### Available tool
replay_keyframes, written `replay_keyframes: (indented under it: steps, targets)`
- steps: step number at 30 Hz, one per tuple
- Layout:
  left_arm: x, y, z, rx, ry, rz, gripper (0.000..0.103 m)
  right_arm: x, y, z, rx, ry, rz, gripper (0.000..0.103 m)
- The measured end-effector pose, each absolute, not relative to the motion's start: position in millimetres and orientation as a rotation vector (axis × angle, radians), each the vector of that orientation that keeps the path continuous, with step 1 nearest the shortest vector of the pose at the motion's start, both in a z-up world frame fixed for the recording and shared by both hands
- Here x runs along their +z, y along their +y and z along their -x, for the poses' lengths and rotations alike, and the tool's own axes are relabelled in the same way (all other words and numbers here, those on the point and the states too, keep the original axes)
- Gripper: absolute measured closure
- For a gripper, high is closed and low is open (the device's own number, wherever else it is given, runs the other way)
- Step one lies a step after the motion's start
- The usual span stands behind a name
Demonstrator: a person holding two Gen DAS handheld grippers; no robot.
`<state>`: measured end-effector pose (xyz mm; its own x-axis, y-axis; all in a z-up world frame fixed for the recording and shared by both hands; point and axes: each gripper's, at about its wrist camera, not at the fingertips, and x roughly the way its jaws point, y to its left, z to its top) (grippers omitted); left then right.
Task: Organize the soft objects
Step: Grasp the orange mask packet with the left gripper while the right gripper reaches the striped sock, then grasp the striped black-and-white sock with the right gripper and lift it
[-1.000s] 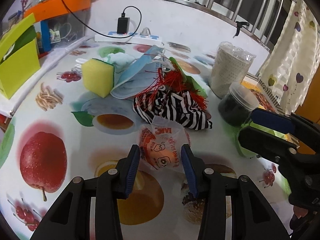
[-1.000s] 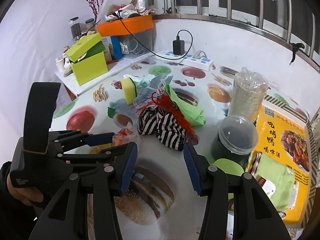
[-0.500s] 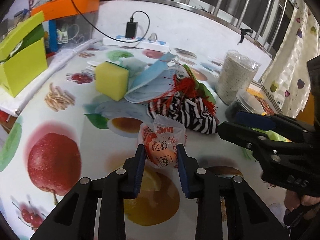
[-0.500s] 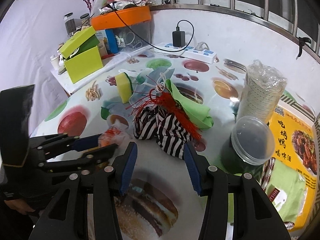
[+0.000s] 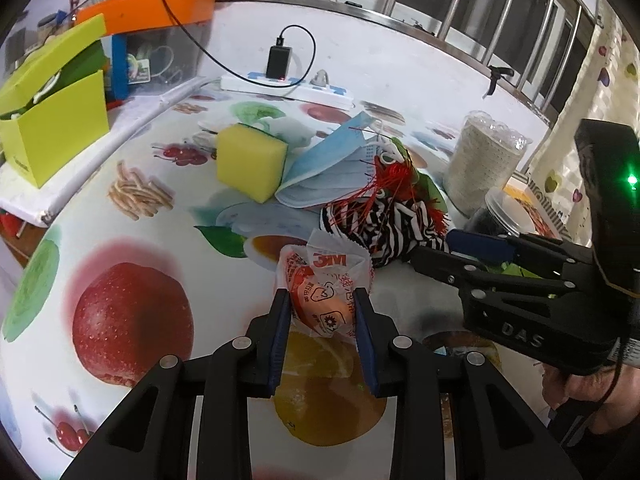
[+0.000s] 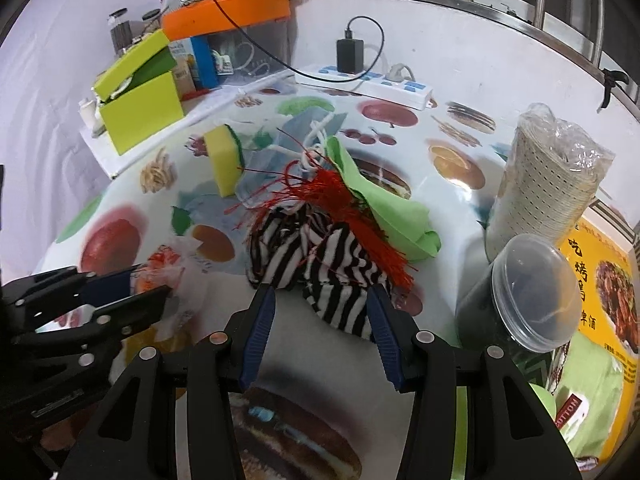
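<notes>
Your left gripper (image 5: 322, 312) is clenched on the orange packet (image 5: 320, 300), which lies on the desk (image 5: 132, 240) just before the striped cloth (image 6: 320, 260). Your right gripper (image 6: 322, 300) has been closing; its pads flank the cloth's near edge, not yet pressing it.

We see a fruit-printed worktop (image 5: 132, 264) with a white power strip (image 6: 372, 82) at its far edge, a black charger (image 6: 349, 56) plugged into it. At the left stand a lime-green box (image 6: 138, 100) and an orange-lidded clear bin (image 6: 236, 32). To the right, a bagged stack of what may be paper cups (image 6: 540, 184) rises behind a dark lidded tub (image 6: 516, 300).
</notes>
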<state>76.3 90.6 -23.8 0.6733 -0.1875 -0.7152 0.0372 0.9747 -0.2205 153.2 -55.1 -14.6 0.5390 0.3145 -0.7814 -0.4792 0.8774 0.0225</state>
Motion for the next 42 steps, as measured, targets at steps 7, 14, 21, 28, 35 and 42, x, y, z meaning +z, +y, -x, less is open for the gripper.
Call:
replay_keyframes:
  steps: [7,14,21,28,35,42]
  targets:
    - [-27,91,-79,-0.133,0.834,0.198,0.073,-25,-54,-161,0.436,0.909,0.243,0.084]
    - [-23,89,-75,-0.134,0.825,0.194,0.073,-12,-62,-149,0.447,0.880,0.216,0.096]
    - [-12,81,-62,-0.145,0.805,0.175,0.073,12,-76,-120,0.487,0.830,0.182,0.096]
    - [-2,74,-51,-0.144,0.791,0.163,0.073,31,-82,-95,0.551,0.782,0.197,0.096]
    - [-7,76,-50,-0.130,0.812,0.165,0.073,-5,-72,-112,0.557,0.857,0.189,0.072]
    - [-20,78,-61,-0.131,0.843,0.178,0.073,-25,-61,-129,0.506,0.901,0.241,0.071]
